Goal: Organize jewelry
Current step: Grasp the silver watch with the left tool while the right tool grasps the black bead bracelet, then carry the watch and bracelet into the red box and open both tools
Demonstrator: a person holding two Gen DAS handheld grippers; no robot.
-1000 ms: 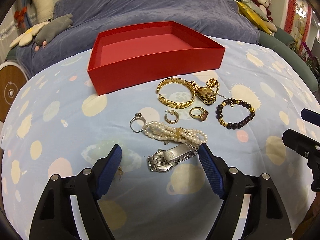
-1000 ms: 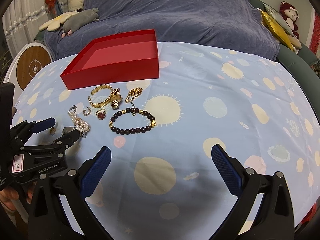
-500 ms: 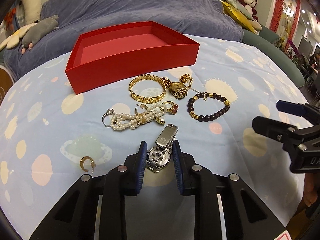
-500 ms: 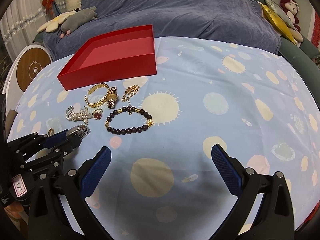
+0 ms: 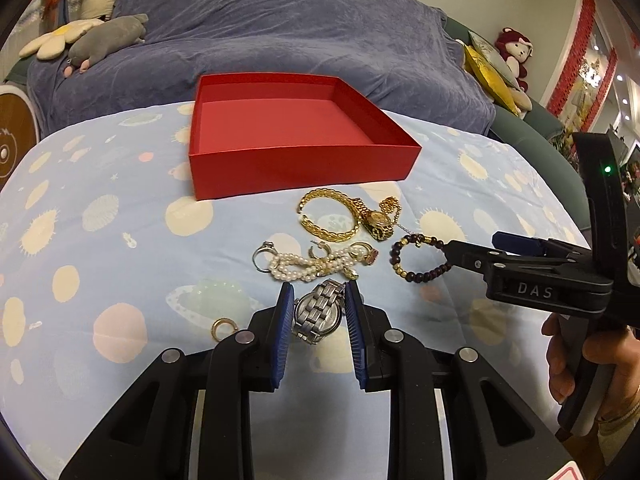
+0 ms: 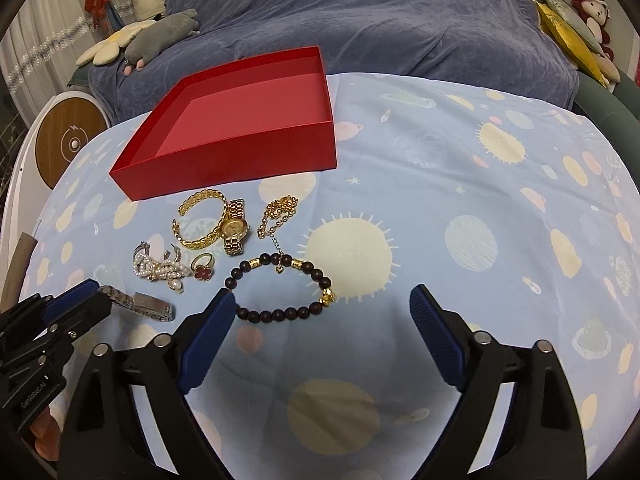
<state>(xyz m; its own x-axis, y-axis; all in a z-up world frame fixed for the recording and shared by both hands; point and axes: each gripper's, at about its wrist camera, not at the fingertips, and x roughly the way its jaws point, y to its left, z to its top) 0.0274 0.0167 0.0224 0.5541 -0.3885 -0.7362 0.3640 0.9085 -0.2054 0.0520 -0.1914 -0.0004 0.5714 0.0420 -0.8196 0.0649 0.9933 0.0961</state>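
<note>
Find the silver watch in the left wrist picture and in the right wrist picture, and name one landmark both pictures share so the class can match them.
Left wrist view: the silver watch sits low and central, clamped between the left gripper fingers.
Right wrist view: the silver watch shows at the lower left; only its band is seen, running into the left gripper.
Shared landmark: the red box, behind the jewelry in both.

Cloth (image 6: 460, 168) right of red box (image 6: 240, 152) bare; jewelry cluster (image 6: 208, 240) crowds box front.
</note>
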